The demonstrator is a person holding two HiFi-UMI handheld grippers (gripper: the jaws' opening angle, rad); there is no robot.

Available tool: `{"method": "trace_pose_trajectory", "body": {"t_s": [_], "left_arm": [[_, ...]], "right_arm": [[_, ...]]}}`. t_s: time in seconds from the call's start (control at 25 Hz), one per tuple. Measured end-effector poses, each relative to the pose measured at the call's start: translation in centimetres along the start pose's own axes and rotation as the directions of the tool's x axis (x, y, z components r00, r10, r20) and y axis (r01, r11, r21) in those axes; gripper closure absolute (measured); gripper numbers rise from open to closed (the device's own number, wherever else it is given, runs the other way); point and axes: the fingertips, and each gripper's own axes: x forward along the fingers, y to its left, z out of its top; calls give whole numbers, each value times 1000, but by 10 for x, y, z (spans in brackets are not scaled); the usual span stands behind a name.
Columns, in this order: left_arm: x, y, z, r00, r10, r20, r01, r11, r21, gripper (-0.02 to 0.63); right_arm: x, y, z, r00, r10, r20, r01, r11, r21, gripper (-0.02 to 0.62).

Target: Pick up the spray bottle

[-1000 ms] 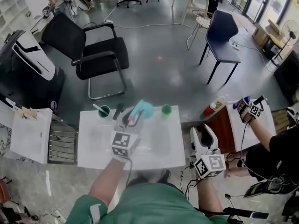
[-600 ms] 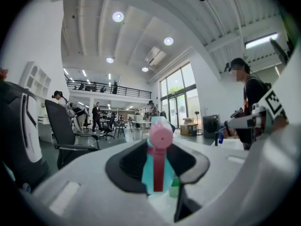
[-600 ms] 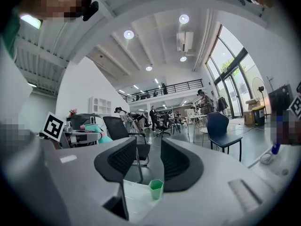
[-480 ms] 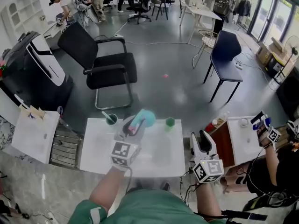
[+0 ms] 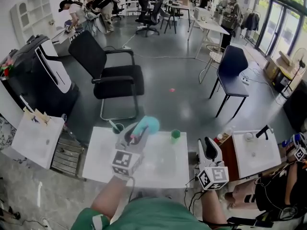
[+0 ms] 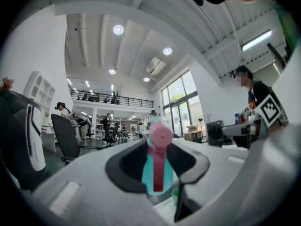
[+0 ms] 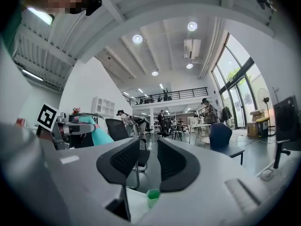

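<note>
Grey polished floor stretches out ahead of you, with a black armchair (image 5: 117, 80) to the left and a dark blue chair (image 5: 232, 63) further right, both well apart from your work surface. Closer in sits the white table (image 5: 163, 169) you stand at, and a second white table (image 5: 261, 152) lies off to your right. Your left gripper (image 5: 133, 137) reaches over the far part of the nearer table and is clamped on the spray bottle (image 5: 146, 125). In the left gripper view the teal body and pink nozzle (image 6: 161, 135) stand upright between the dark pads (the grip sits on the neck, below the nozzle head). Your right gripper (image 7: 149, 161) hangs at the table's right edge; its jaws have just been closing and now stand a narrow gap apart, with nothing between them. On the tabletop, a small green cup (image 5: 175, 135) stands just right of the bottle, and a darker cup (image 5: 117, 127) stands at its left, near the far edge.
</note>
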Motion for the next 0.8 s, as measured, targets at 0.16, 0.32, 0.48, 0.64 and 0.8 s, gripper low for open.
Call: {"method": "trace_pose_trajectory", "body": {"t_s": [0.16, 0.32, 0.48, 0.64, 0.8], "left_arm": [[-7, -2, 12, 1000, -4, 25, 4, 1000, 6, 479], [-10, -3, 22, 999, -9, 51, 8, 1000, 10, 479], [-12, 1, 33, 996, -9, 85, 8, 1000, 14, 479], [-14, 4, 43, 995, -11, 102, 9, 1000, 18, 479], [-13, 8, 48, 993, -11, 119, 9, 1000, 22, 479]], "right_arm": [[-2, 0, 5, 1000, -11, 9, 11, 1000, -9, 489], [-1, -2, 9, 1000, -16, 19, 16, 1000, -9, 492], [1, -2, 12, 999, -21, 37, 20, 1000, 14, 519], [4, -4, 18, 998, -30, 50, 28, 999, 29, 537], [12, -1, 22, 998, -16, 63, 16, 1000, 5, 537]]}}
